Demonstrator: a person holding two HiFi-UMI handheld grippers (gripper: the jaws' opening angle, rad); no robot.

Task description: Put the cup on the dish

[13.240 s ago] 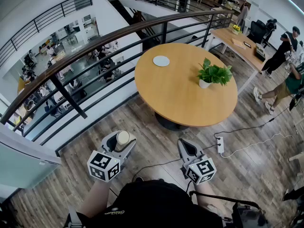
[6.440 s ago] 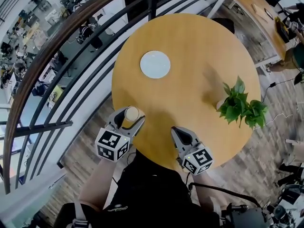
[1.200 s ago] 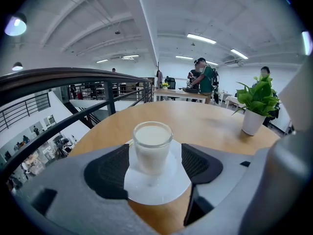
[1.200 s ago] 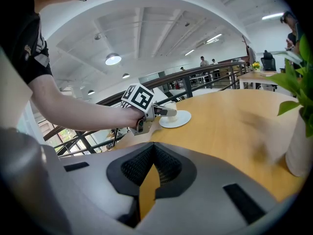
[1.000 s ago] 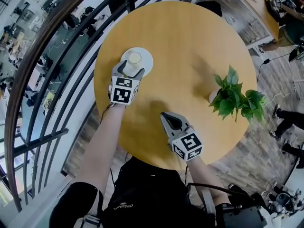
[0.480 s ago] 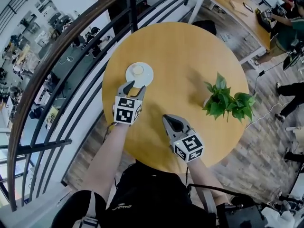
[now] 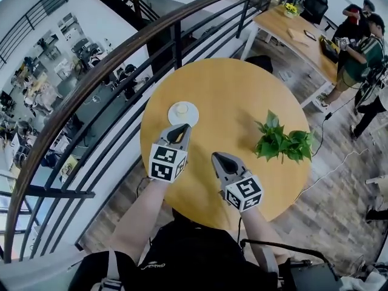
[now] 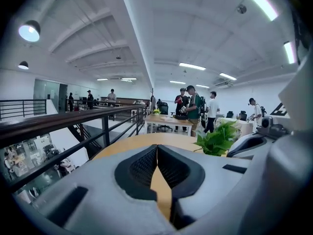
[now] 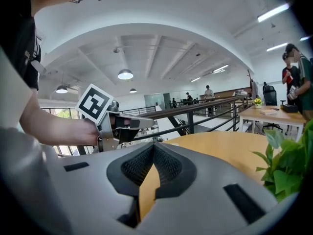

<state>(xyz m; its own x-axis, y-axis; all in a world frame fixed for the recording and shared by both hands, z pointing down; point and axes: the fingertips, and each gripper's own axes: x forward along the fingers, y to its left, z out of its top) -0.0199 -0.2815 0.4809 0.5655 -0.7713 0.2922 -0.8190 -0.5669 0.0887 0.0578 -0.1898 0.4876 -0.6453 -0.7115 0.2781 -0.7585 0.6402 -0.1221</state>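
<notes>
We see the cup (image 7: 181,108) standing upright on the dish (image 7: 193,116), which lies on the round wooden table (image 7: 230,90) close to its left edge. Our left gripper (image 7: 182,128) has its jaws pressed together with nothing between them. Its tips point at the dish and stop just beside the near rim, apart from the cup. Our right gripper (image 7: 216,157) hovers over the near part of the table, well apart from the dish, and its jaws are also closed and empty. A leafy plant (image 7: 282,141) stands near the table's right edge. A railing (image 7: 121,71) with a wooden handrail curves past the table's left and far edges.
</notes>
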